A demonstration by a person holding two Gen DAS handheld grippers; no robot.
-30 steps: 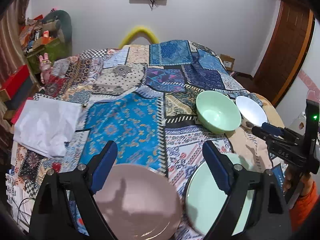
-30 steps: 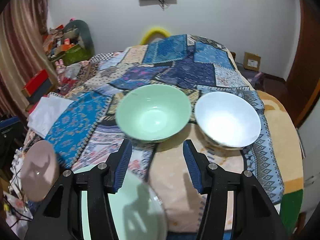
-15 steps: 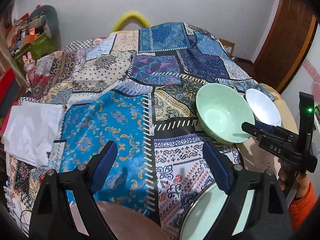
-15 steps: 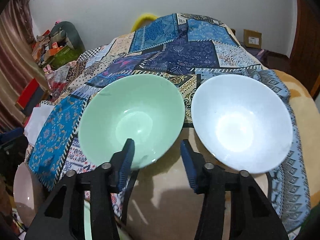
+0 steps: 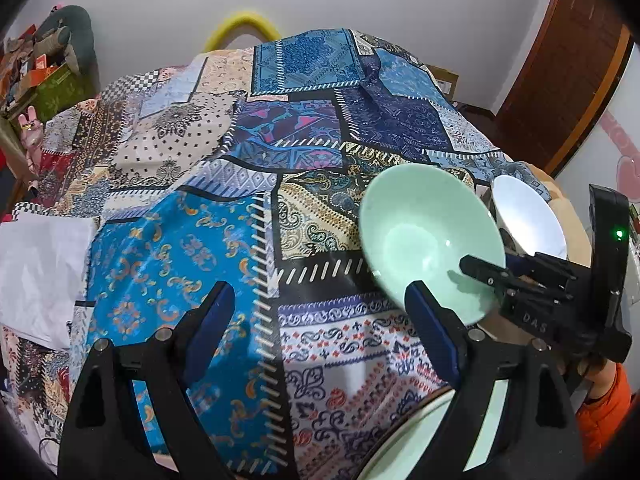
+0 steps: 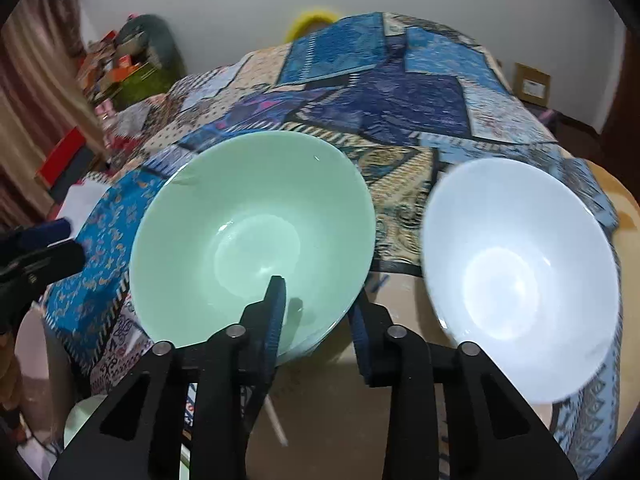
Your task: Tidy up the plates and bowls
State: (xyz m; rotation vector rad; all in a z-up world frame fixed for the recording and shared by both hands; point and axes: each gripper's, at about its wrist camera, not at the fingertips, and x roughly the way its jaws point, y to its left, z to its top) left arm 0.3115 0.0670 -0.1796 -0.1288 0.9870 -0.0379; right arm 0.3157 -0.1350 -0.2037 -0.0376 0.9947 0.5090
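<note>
Right wrist view: right gripper [image 6: 318, 316] jaws just closing, pinching near rim of mint-green ceramic bowl [image 6: 252, 240], tilted on patchwork bedspread [image 6: 400, 92] beside white bowl [image 6: 516, 276], likely for stacking. Left gripper [image 5: 320, 320] spread wide, empty.

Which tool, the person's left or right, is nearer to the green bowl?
Right. The right tool straddles the green bowl at its near rim, one finger inside and one outside. The left tool hangs open over the cloth beside it, apart.

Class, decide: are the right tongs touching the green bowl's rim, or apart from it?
Touching. In the right wrist view the right tongs straddle the green bowl: one finger lies inside on its wall, the other outside; they have just been closing on the near rim.
</note>
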